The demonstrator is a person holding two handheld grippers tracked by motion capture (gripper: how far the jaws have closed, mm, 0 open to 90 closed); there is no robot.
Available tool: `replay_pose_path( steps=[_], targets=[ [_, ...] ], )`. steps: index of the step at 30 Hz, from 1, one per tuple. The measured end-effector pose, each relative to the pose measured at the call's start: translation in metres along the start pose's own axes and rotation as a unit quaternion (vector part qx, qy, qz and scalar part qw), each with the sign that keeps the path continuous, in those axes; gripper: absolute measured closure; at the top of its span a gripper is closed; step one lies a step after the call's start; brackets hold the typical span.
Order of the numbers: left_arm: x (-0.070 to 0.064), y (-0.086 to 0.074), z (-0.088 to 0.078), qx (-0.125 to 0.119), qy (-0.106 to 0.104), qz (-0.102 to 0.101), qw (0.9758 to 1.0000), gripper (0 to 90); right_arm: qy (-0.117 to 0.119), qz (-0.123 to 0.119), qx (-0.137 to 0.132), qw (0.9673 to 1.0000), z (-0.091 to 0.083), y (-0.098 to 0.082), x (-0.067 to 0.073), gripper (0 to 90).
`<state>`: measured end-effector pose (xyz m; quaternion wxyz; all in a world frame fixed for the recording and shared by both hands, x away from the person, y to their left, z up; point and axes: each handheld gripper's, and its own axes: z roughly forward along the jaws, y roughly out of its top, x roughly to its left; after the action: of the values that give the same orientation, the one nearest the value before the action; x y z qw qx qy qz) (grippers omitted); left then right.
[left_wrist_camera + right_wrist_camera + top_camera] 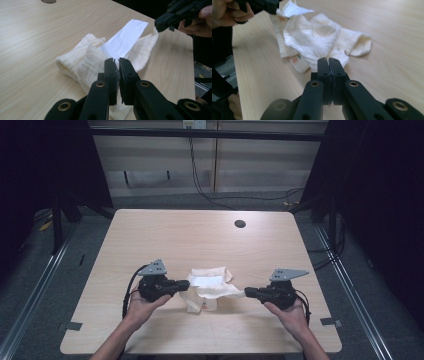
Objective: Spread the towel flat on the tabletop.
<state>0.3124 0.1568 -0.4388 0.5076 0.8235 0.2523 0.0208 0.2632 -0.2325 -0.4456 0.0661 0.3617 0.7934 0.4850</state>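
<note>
cloth (210,287): crumpled on table (150,235), between both grippers | left gripper (184,284): clamped on cloth's left edge | right gripper (247,292): clamped on cloth's right edge

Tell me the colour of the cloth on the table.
Cream, with a whiter panel; the cloth shows best in the left gripper view.

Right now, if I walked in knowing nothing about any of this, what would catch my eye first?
Most likely the crumpled cream cloth near the front middle of the wooden table, stretched between two black hand-held tools. The left gripper pinches its left edge and the right gripper its right edge, both jaws closed on the fabric. After that, the small dark round hole toward the table's far side.
</note>
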Motion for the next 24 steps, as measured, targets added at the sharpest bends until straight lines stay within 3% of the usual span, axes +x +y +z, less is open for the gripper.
replay_pose_path(
  steps=[3,5,11,12,15,18,24],
  targets=[
    [0.003,0.000,-0.007,-0.004,0.003,-0.003,1.0000,85.5,-0.001,0.002,-0.014,0.9999,-0.006,0.009,-0.002,89.0],
    [0.006,0.005,-0.020,-0.026,0.002,-0.007,0.9996,85.5,-0.005,0.000,-0.029,0.9996,-0.013,0.022,-0.003,89.0],
    [0.008,0.017,-0.044,-0.051,0.016,0.002,0.9985,85.5,-0.015,-0.006,-0.062,0.9979,-0.028,0.044,-0.008,89.0],
    [0.009,0.023,-0.052,-0.065,0.019,0.003,0.9977,85.7,-0.023,-0.006,-0.073,0.9971,-0.034,0.052,-0.010,89.0],
    [0.007,0.026,-0.058,-0.082,0.015,0.005,0.9965,86.1,-0.023,-0.010,-0.070,0.9972,-0.041,0.059,-0.011,89.0],
    [0.001,0.032,-0.056,-0.076,0.008,0.017,0.9969,86.1,-0.026,-0.021,-0.053,0.9980,-0.047,0.066,-0.010,89.0],
    [0.003,0.039,-0.059,-0.081,0.010,0.013,0.9966,86.0,-0.030,-0.024,-0.068,0.9969,-0.057,0.073,-0.009,89.0]
  ],
)
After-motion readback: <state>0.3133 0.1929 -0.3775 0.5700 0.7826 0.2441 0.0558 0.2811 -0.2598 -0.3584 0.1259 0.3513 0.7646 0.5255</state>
